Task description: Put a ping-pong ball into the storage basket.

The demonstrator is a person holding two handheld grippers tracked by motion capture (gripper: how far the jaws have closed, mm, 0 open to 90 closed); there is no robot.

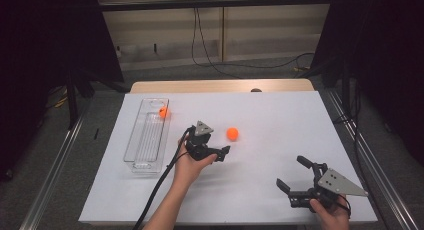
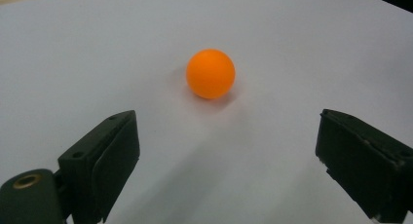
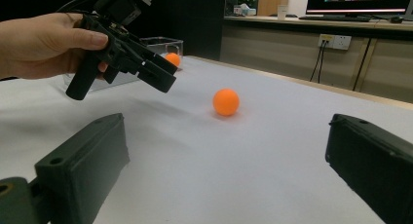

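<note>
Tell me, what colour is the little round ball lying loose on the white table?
Plain orange ball, clearest in the left gripper view.

Clear tray behind left tongs, partly hidden

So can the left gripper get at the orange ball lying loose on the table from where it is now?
Probably yes: the left gripper is open, aimed at the orange ball, with bare white table between them.
</note>
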